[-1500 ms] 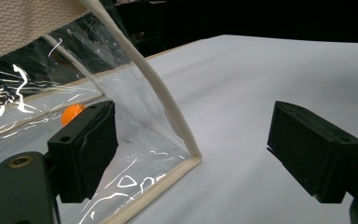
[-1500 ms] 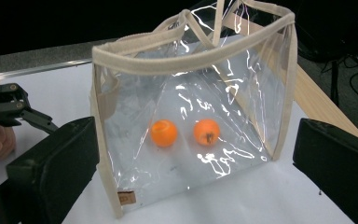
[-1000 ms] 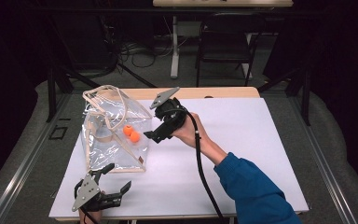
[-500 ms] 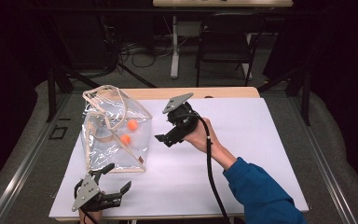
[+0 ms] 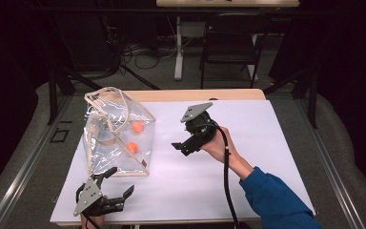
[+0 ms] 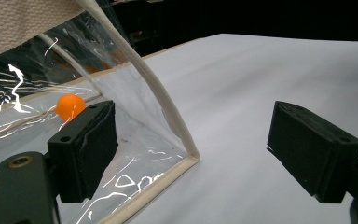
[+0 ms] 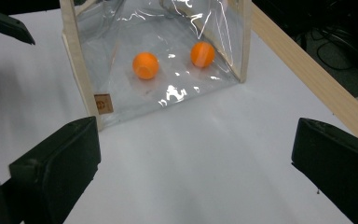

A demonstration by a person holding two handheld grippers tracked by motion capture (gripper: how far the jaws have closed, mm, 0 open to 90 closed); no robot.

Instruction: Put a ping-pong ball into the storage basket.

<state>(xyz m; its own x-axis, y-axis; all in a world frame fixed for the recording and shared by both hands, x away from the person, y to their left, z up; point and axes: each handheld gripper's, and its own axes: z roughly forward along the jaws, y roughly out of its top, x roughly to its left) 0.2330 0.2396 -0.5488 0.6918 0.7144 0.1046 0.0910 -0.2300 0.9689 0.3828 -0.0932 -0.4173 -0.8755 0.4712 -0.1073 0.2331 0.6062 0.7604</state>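
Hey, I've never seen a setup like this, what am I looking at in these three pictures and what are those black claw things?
A person sits at a white table with a hand-held gripper in each hand; no robot arm is involved. The wide picture comes from a camera above the person's side of the table. There the left gripper sits near the table's front edge, and the right gripper is raised mid-table. The other two pictures come from cameras riding on each gripper, looking out between its two black jaws. On the table stands a clear plastic bag with cream trim, holding two orange balls. Both grippers are open and hold nothing; the left one has a bag corner between its jaws.
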